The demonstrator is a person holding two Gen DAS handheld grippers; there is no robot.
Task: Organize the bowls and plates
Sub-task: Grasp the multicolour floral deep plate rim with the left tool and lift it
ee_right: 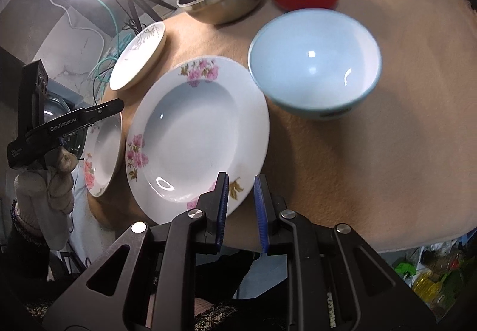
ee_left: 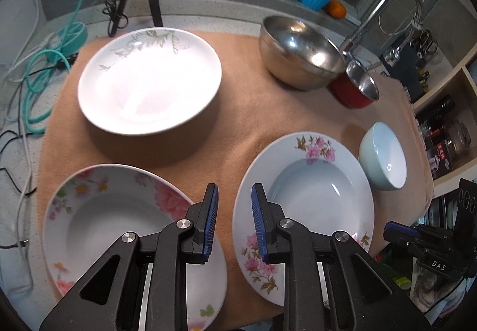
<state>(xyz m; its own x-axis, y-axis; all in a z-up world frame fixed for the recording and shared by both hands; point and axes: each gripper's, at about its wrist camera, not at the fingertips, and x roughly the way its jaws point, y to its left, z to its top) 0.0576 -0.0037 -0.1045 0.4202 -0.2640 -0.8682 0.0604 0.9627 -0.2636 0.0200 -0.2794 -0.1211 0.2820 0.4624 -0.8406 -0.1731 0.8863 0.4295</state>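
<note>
Two grippers, left (ee_left: 234, 219) and right (ee_right: 241, 207), hover with fingers narrowly spread and pinching nothing above the near pink-flowered plate (ee_right: 196, 134) on the cloth-covered surface (ee_right: 372, 158), where a careless descent could chip its rim or knock the pale-blue bowl (ee_right: 314, 62) just right of it.

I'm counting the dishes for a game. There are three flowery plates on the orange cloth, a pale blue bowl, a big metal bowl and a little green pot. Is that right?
Nearly. The little pot is red, not green, as the left wrist view shows; it sits beside the metal bowl. The rest holds: three plates and the pale blue bowl on the orange cloth.
</note>
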